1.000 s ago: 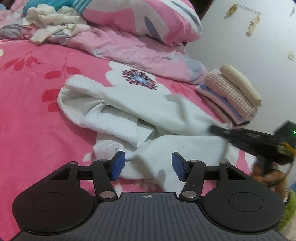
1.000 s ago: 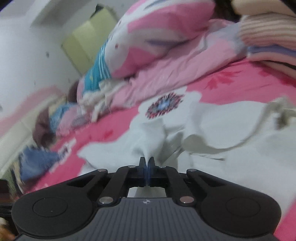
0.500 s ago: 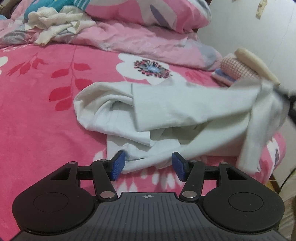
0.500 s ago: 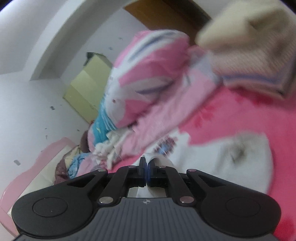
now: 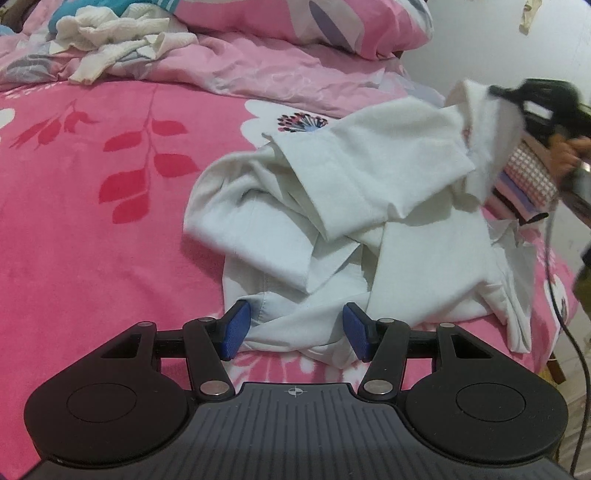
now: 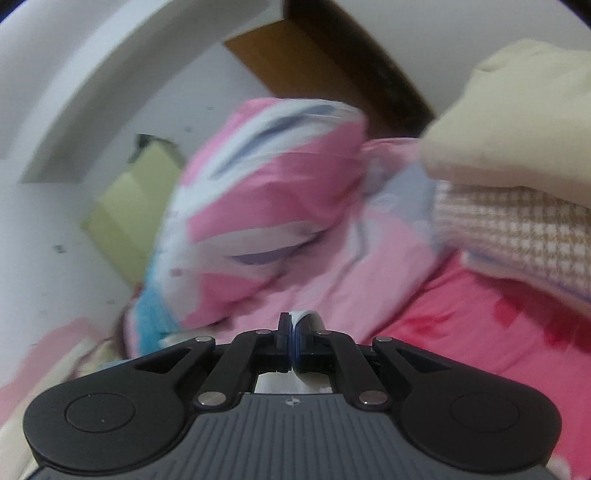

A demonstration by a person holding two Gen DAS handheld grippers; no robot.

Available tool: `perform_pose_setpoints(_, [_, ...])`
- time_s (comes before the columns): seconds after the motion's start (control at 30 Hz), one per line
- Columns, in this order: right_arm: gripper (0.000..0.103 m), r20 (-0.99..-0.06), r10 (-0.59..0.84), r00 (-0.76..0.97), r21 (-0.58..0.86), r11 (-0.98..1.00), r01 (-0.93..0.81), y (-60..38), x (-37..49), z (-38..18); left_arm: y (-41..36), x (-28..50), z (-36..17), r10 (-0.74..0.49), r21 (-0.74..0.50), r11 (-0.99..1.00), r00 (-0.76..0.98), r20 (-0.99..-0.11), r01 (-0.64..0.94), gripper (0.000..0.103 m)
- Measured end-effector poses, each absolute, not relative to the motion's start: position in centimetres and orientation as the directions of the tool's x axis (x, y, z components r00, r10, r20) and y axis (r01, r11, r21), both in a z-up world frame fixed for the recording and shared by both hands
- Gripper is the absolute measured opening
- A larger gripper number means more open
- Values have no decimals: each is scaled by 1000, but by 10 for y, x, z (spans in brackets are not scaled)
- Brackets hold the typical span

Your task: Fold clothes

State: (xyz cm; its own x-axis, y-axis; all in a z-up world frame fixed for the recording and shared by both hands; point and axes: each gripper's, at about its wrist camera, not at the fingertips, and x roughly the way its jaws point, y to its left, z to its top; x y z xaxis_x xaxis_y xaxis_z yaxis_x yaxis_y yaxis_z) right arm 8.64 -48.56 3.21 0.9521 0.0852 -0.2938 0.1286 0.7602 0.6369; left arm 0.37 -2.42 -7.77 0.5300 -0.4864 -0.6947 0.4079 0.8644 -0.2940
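Observation:
A crumpled white garment (image 5: 332, 229) lies on the pink flowered bedspread (image 5: 92, 221). My left gripper (image 5: 293, 334) hovers open at the garment's near hem, its blue pads (image 5: 236, 330) on either side of a fold without pressing it. In the left wrist view my right gripper (image 5: 495, 92) is raised at the far right, pinching one end of the garment and stretching it up off the bed. In the right wrist view its jaws (image 6: 293, 332) are shut on a sliver of white cloth (image 6: 301, 315).
A stack of folded clothes (image 5: 528, 181) (image 6: 517, 206) sits at the bed's right edge by the white wall. A pink duvet and pillow (image 5: 295, 33) and a heap of unfolded clothes (image 5: 110, 48) lie at the head of the bed. A cable (image 5: 561, 295) hangs at right.
My right gripper has swung up and to the right, lifting the garment's end off the bed. The left gripper has stayed at the hem, tilting slightly.

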Motion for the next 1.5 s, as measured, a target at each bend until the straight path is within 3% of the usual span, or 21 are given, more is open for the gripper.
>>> perform_pose_setpoints(0.13, [8,-475,29,879,541,798,266,-493,121,6,-25,3,-77,-485,-291,865,531,-695,409,55])
perform_pose_setpoints(0.2, [28,-558,-5,830,478,815,327,-494,126,-5,-25,3,-77,-486,-294,865,531,-694,408,55])
perform_pose_setpoints(0.23, [45,-569,-23,822,456,823,338,-493,120,-8,-24,3,-77,-487,-294,864,530,-695,408,55])
perform_pose_setpoints(0.33, [54,-538,-63,840,398,860,320,-487,85,-7,-25,3,-77,-486,-293,864,527,-697,409,55])
perform_pose_setpoints(0.43, [62,-470,-59,881,304,926,223,-465,48,7,-26,3,-77,-482,-287,866,527,-701,410,55])
perform_pose_setpoints(0.5, [69,-434,16,901,203,976,80,-435,33,16,-26,4,-77,-480,-289,867,526,-702,405,55])
perform_pose_setpoints(0.57, [87,-444,110,889,96,993,-75,-399,28,18,-25,4,-78,-480,-300,869,525,-703,394,55])
perform_pose_setpoints(0.63, [99,-487,192,852,-29,972,-235,-356,33,10,-25,4,-78,-478,-315,873,524,-705,373,55])
perform_pose_setpoints(0.67, [101,-498,190,846,-101,956,-274,-337,36,3,-25,4,-78,-474,-313,875,525,-707,369,55])
perform_pose_setpoints(0.77, [100,-540,144,829,-250,913,-322,-296,56,-22,-26,3,-78,-466,-305,879,527,-710,366,55])
perform_pose_setpoints(0.9, [95,-628,83,774,-210,939,-271,-293,100,-53,-26,5,-79,-471,-312,877,522,-711,365,55])
perform_pose_setpoints(0.93, [80,-655,75,752,-177,952,-249,-299,107,-59,-25,6,-80,-476,-321,875,519,-710,363,56])
perform_pose_setpoints(0.97, [56,-685,74,724,-131,966,-223,-309,112,-65,-24,6,-80,-481,-330,873,516,-709,360,56])
perform_pose_setpoints(1.07, [17,-704,143,696,29,984,-173,-328,107,-65,-19,8,-82,-500,-362,864,511,-699,350,56])
perform_pose_setpoints(1.17, [5,-633,214,744,113,976,-185,-336,69,-46,-15,9,-83,-516,-389,856,508,-690,341,56])
perform_pose_setpoints(1.33, [4,-502,308,808,217,950,-227,-348,-9,-10,-11,8,-81,-525,-412,851,514,-678,326,56])
perform_pose_setpoints(1.5, [3,-465,299,834,232,950,-212,-355,-84,4,-6,1,-78,-536,-425,844,520,-665,327,59])
